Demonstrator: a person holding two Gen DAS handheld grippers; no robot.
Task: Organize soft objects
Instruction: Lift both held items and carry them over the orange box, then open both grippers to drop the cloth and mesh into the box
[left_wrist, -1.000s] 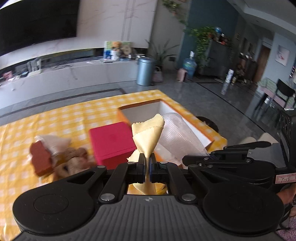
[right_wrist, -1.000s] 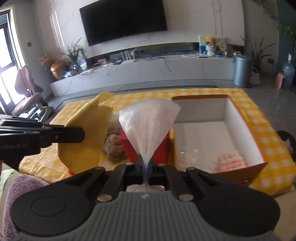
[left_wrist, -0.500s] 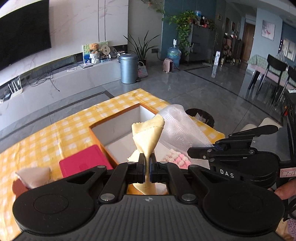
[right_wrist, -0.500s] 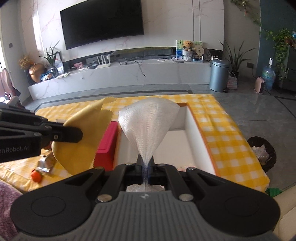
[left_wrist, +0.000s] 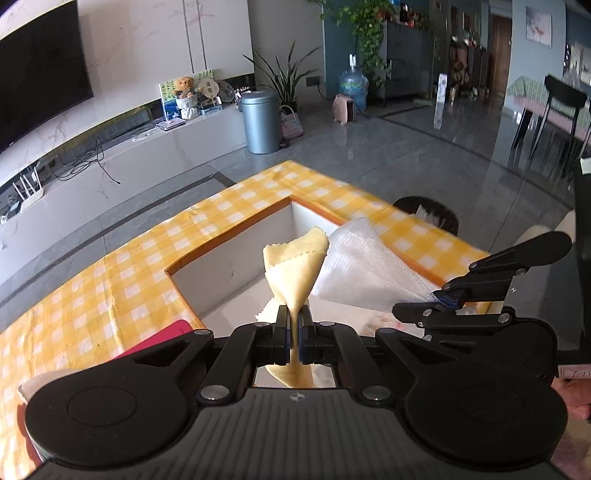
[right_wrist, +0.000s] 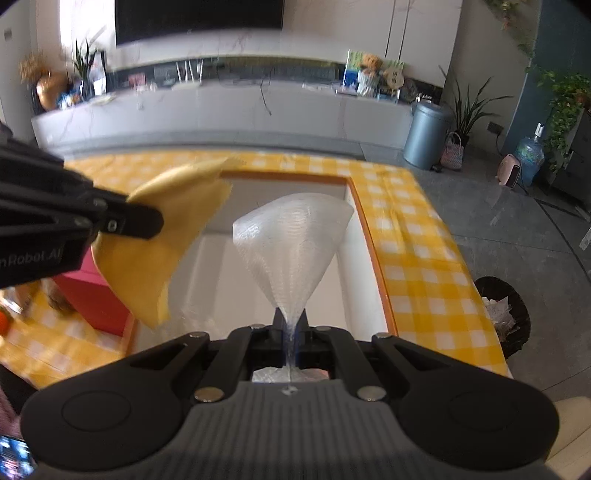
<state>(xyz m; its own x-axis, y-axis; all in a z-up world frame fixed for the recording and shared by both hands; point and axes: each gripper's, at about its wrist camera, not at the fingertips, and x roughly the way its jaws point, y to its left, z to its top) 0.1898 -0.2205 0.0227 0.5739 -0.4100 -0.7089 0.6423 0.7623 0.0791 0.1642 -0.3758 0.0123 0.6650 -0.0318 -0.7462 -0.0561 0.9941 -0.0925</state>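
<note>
My left gripper (left_wrist: 294, 321) is shut on a yellow cloth (left_wrist: 295, 266) that fans upward from the jaws. My right gripper (right_wrist: 290, 325) is shut on a white mesh cloth (right_wrist: 291, 236), also fanned out. Both cloths hang over the open orange-rimmed box (left_wrist: 236, 266) with white inner walls. In the right wrist view the left gripper (right_wrist: 122, 221) with the yellow cloth (right_wrist: 155, 251) is at the left, over the box's (right_wrist: 369, 236) near left corner. In the left wrist view the right gripper (left_wrist: 443, 299) holds the mesh cloth (left_wrist: 365, 269) at the right.
The box sits on a table with a yellow checked cloth (left_wrist: 110, 280). A red box (right_wrist: 92, 291) stands left of the open box, with a brown plush item (right_wrist: 55, 299) beside it. A black waste bin (right_wrist: 506, 314) stands on the floor at the right.
Both grippers have swung right and forward with their cloths, from beside the red box to over the open box. Both stay shut.
</note>
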